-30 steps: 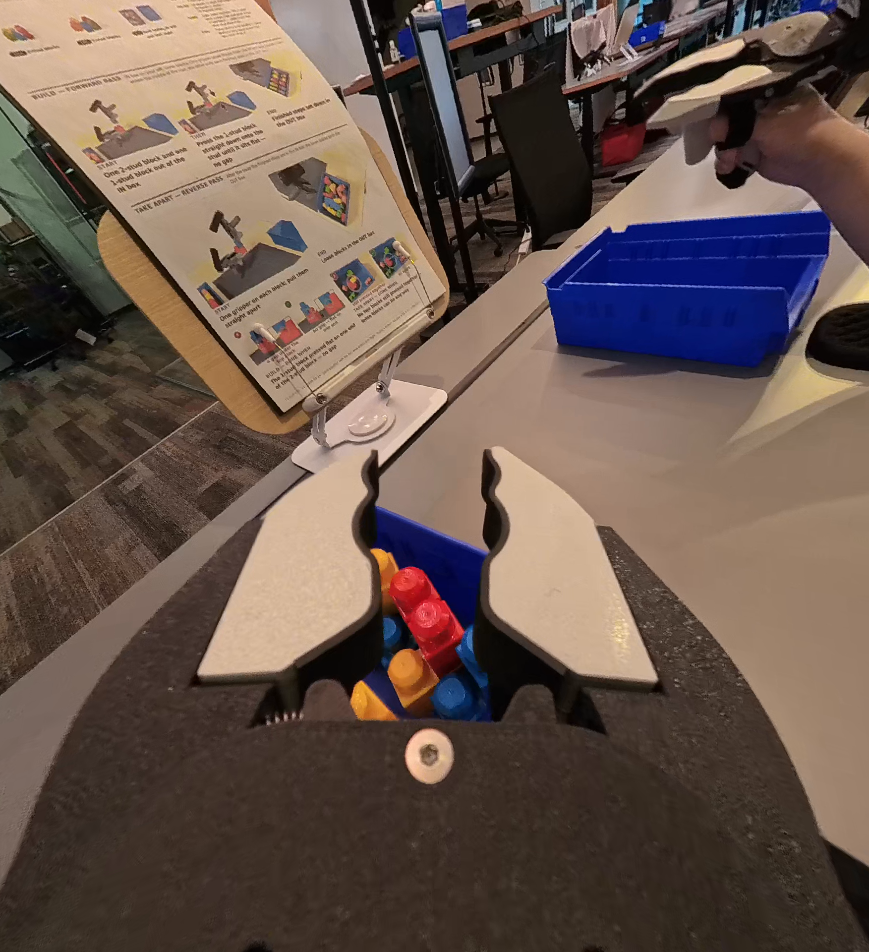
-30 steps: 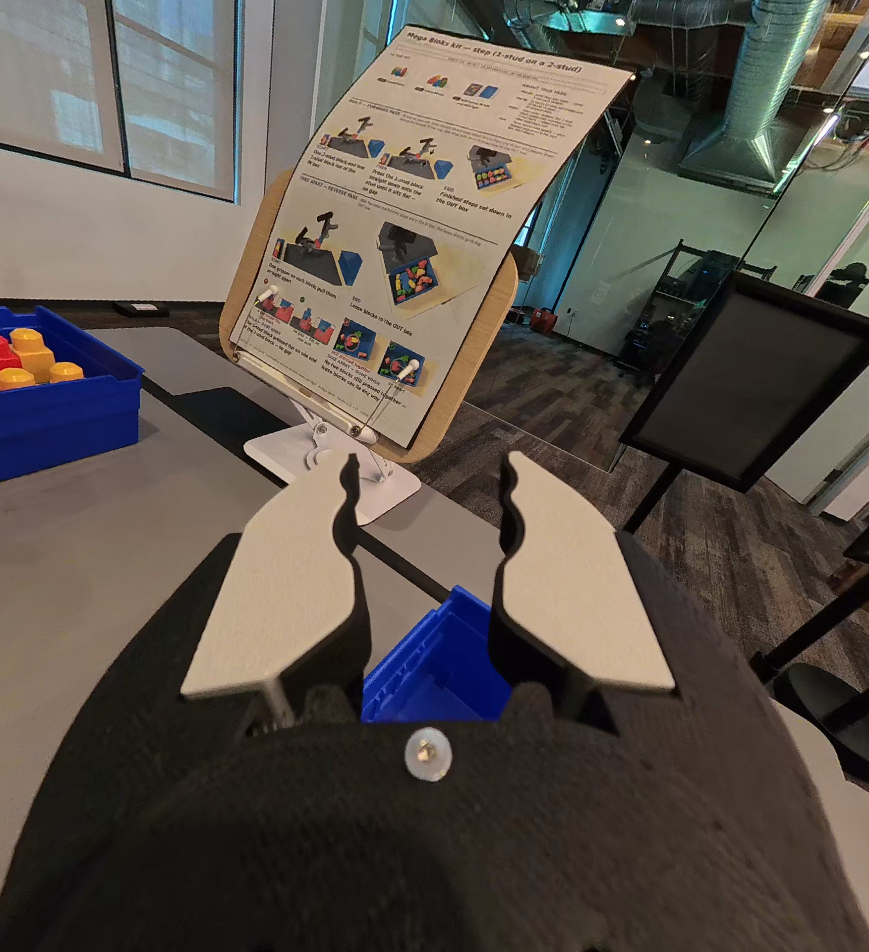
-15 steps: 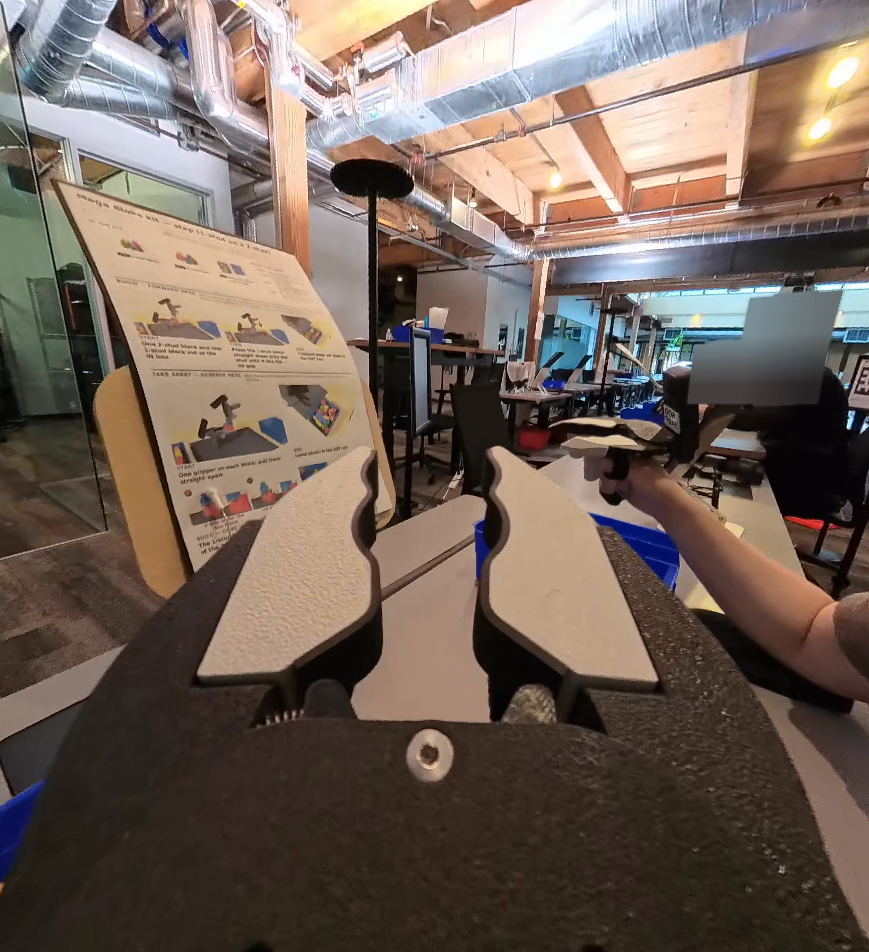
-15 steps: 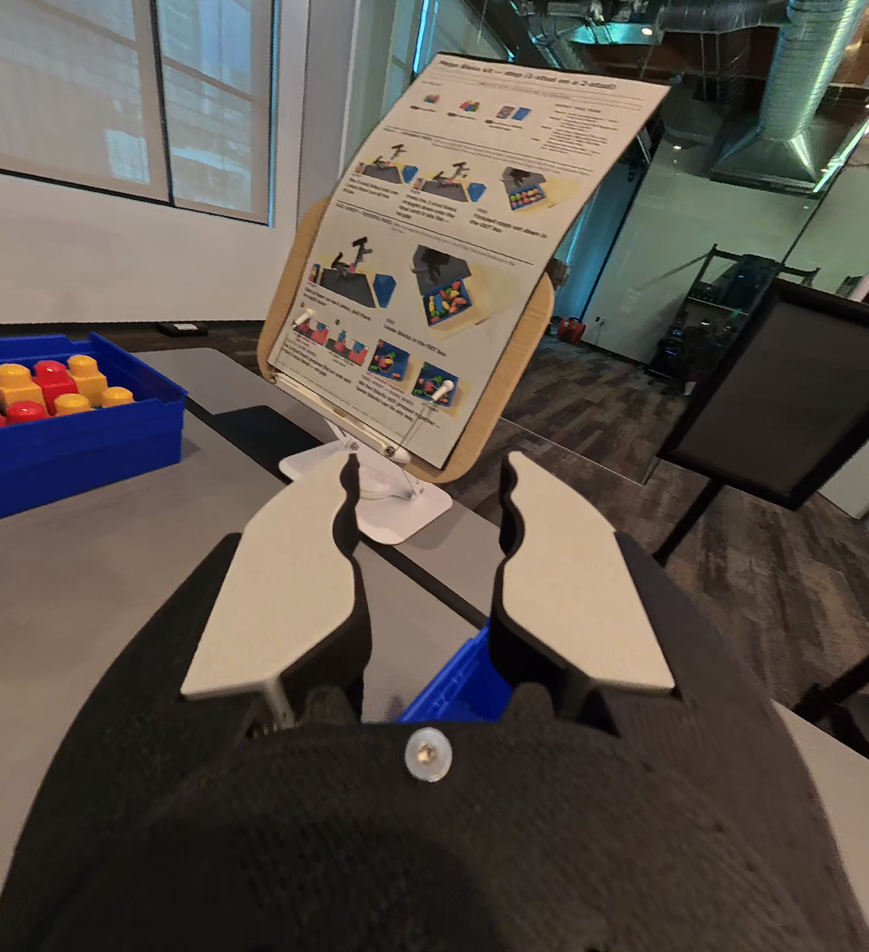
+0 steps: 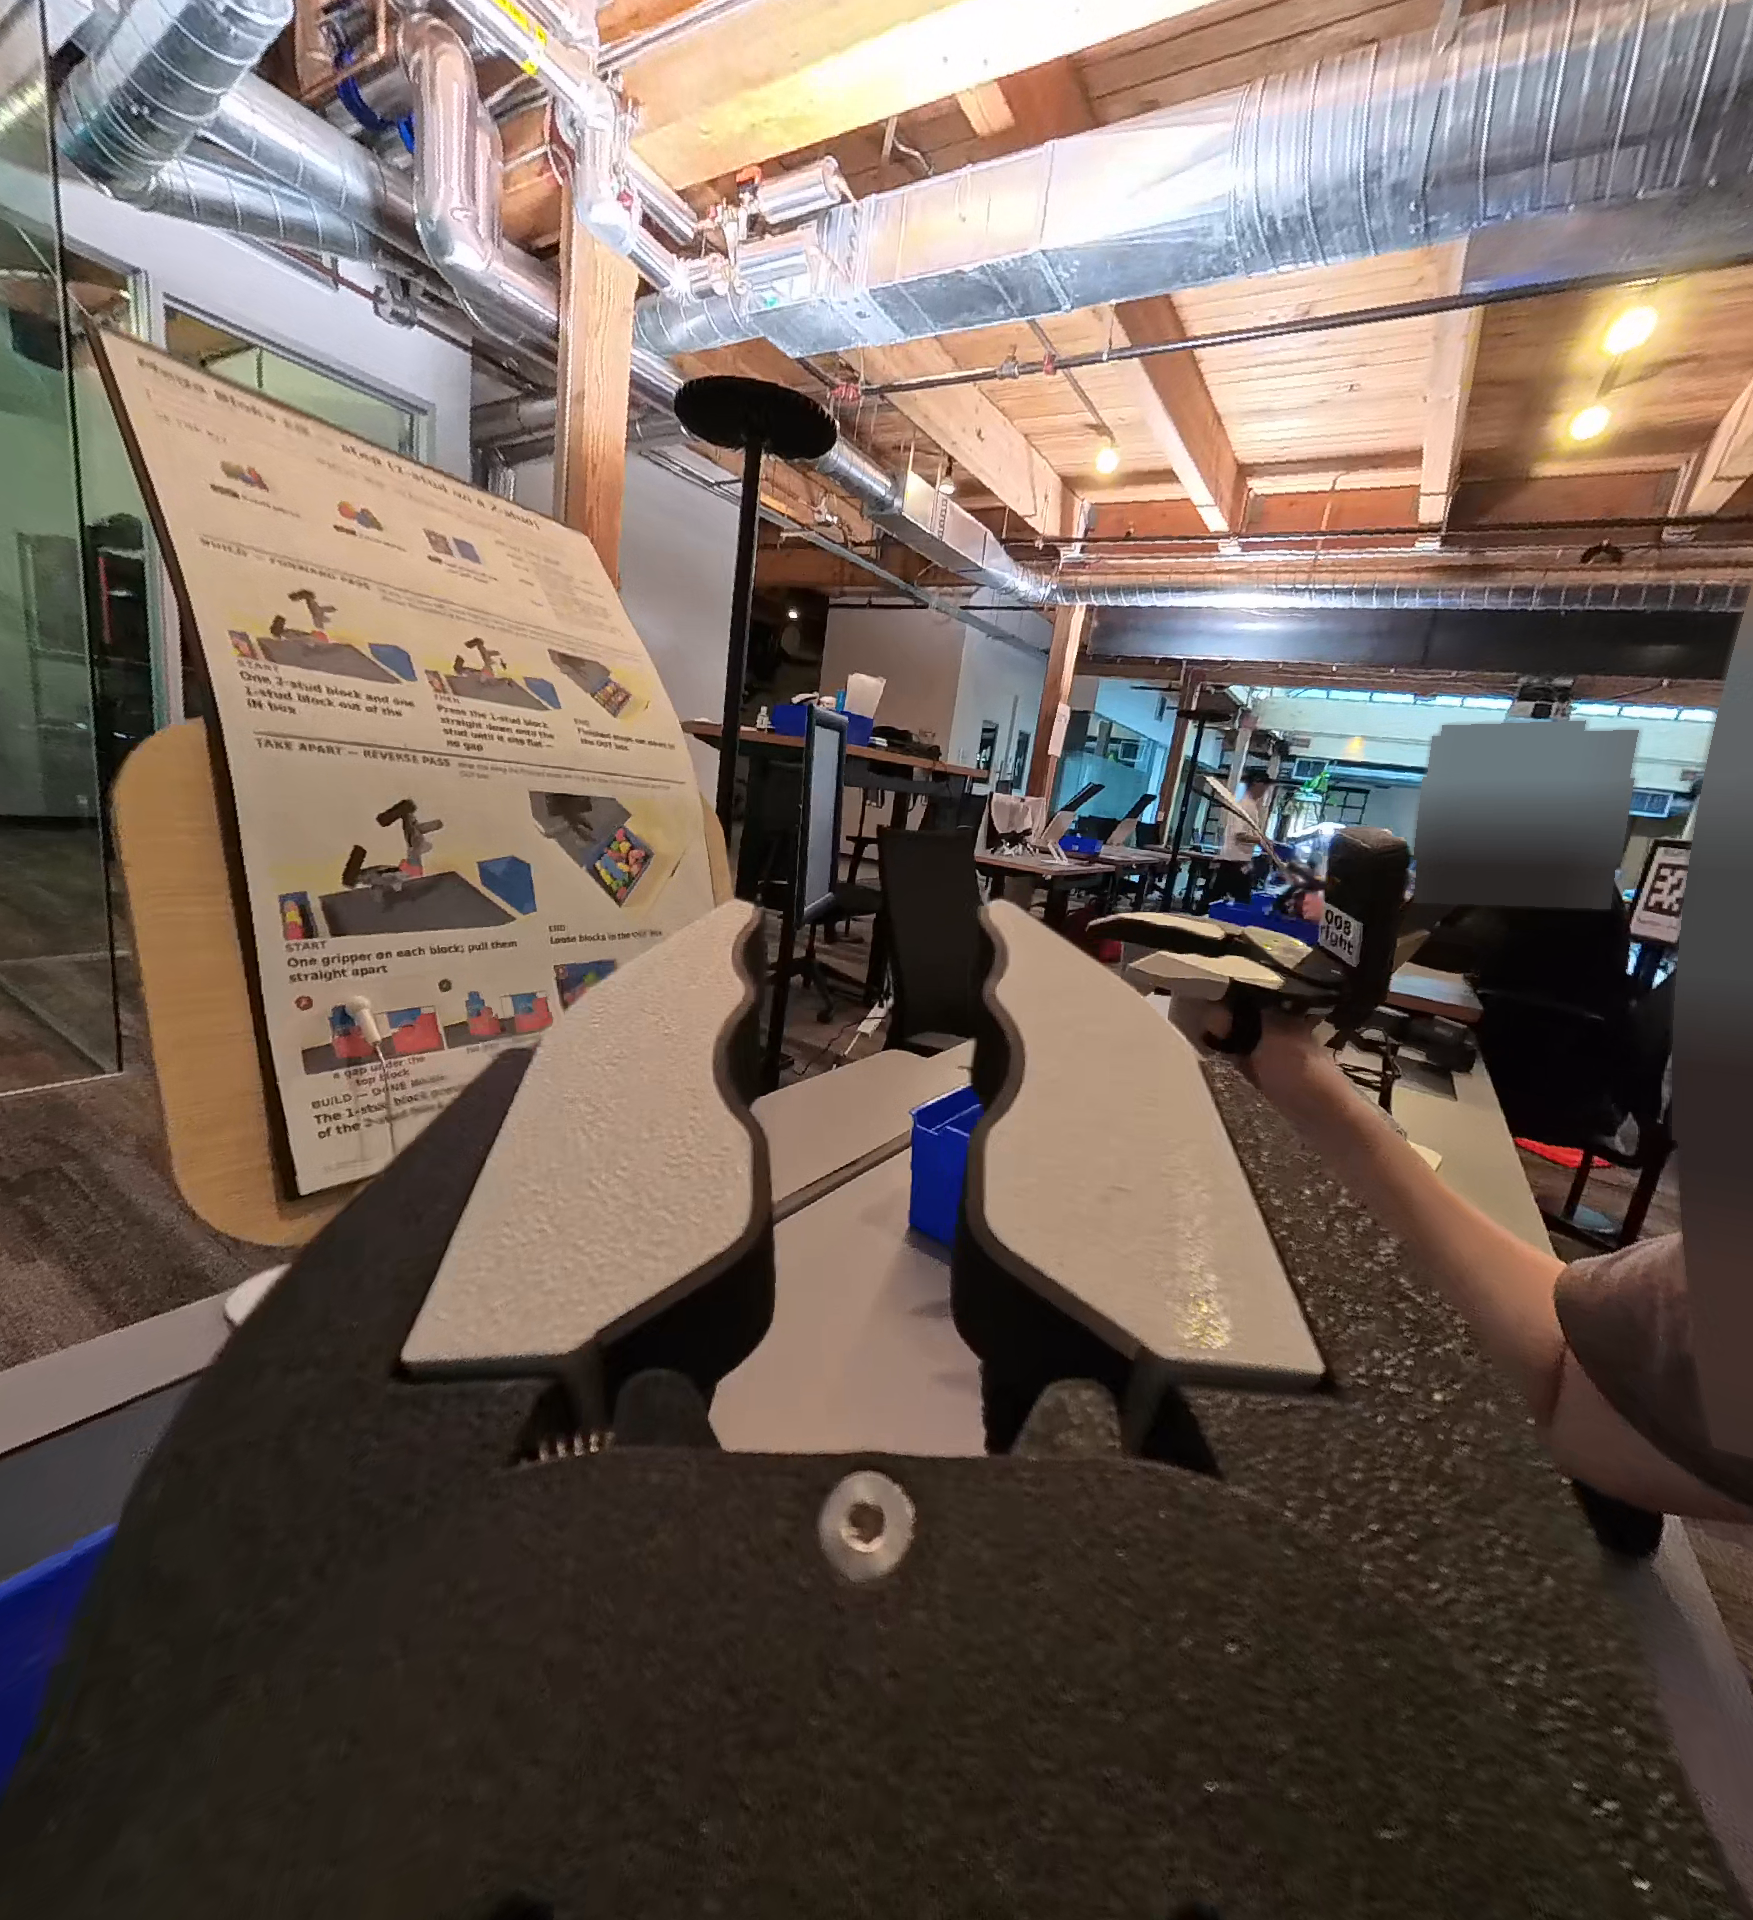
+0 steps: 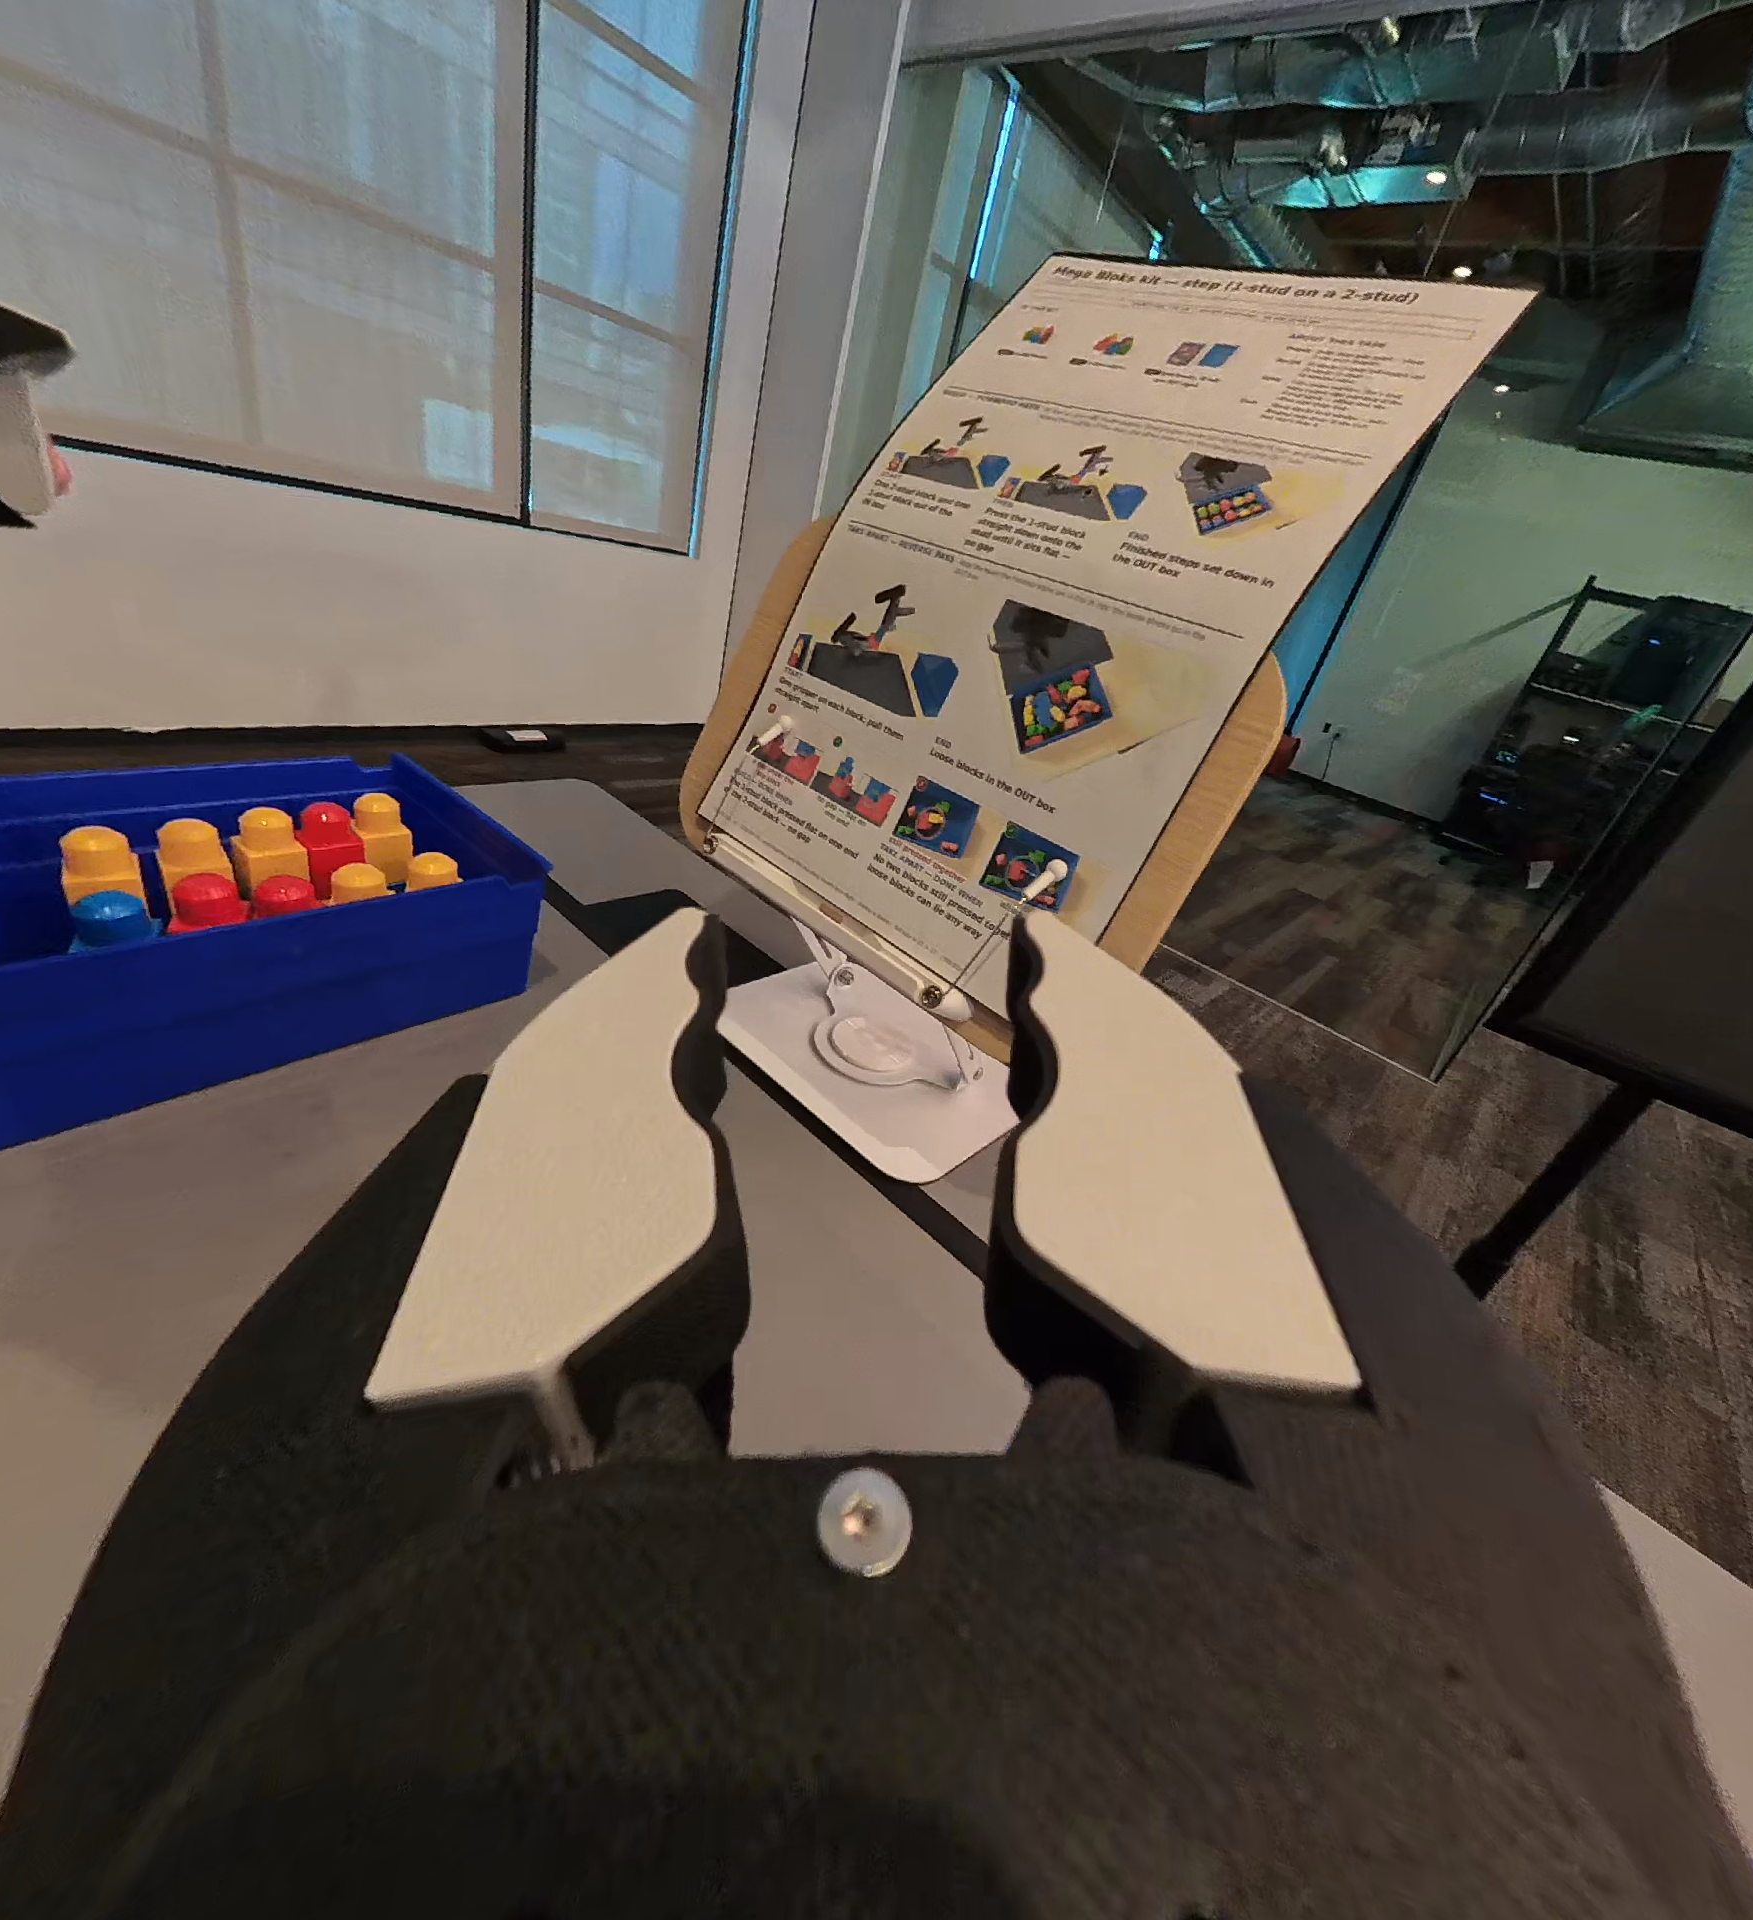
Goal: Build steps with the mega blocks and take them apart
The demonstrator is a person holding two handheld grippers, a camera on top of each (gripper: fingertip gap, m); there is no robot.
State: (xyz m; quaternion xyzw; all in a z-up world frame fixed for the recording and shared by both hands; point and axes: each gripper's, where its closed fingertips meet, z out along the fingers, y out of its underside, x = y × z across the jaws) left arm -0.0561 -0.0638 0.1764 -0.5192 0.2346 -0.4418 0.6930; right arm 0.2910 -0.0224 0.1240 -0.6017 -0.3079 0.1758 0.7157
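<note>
At the left of my left wrist view an instruction sheet (image 5: 415,831) leans on a rounded wooden board (image 5: 176,987); behind it, a black pole lamp (image 5: 753,416). In my right wrist view its white stand base (image 6: 872,1081) sits centre frame on the grey table (image 6: 124,1299), with a dark screen (image 6: 1703,914) at the right edge.

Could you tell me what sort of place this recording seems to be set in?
Probably an open-plan office or lab workspace: rows of desks with office chairs, exposed ceiling ducts over timber beams, glass partitions, and a grey table holding an instruction sheet.
</note>
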